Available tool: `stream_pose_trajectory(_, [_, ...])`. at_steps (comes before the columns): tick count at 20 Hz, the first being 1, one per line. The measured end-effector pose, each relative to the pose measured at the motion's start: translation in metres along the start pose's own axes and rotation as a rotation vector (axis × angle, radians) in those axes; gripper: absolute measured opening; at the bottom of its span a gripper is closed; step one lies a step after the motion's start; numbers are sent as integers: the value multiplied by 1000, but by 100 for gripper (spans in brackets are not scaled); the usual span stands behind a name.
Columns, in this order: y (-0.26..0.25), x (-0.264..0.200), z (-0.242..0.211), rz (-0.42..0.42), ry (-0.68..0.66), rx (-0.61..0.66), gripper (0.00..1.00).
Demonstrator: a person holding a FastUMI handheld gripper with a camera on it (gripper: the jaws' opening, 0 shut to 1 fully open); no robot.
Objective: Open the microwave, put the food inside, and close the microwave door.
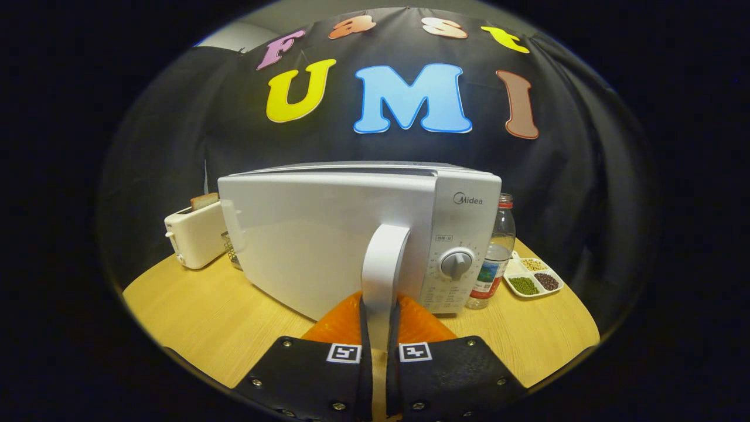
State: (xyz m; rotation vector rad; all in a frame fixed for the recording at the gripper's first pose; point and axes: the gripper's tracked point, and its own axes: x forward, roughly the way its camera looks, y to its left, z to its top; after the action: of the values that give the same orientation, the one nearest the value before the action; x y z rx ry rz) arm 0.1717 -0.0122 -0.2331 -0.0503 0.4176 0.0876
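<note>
A white microwave (pixel 469 223) stands on the wooden table (pixel 222 328), just ahead of my fingers. Its door (pixel 316 240) is swung a little way out from the body, hinged on the left. The door's upright white handle (pixel 384 258) runs down between my fingers. My gripper (pixel 379 319) is shut on the lower end of that handle, one finger pressing on each side. The control panel with a round dial (pixel 457 264) sits to the right of the handle.
A white toaster (pixel 196 237) with a bread slice (pixel 203 201) in it stands left of the microwave. Behind the door's left edge shows a bit of a wire basket (pixel 230 251). Right of the microwave stand a plastic bottle (pixel 497 258) and a divided tray of beans (pixel 533 280).
</note>
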Motion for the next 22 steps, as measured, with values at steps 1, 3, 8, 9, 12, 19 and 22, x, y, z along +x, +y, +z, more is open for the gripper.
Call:
stream_pose_trajectory(1, [5, -6, -2, 12, 7, 1, 11])
stream_pose_trajectory(3, [15, -17, -8, 42, 27, 1, 14])
stream_pose_trajectory(8, [38, -45, -18, 62, 58, -32, 21])
stream_pose_trajectory(9, [44, -50, -20, 65, 65, -35, 21])
stream_pose_trajectory(12, [58, -65, -29, 76, 94, -42, 21])
stream_pose_trajectory(19, [95, -97, -52, 85, 137, -79, 21])
stream_pose_trajectory(22, [109, -107, -56, 85, 145, -77, 21])
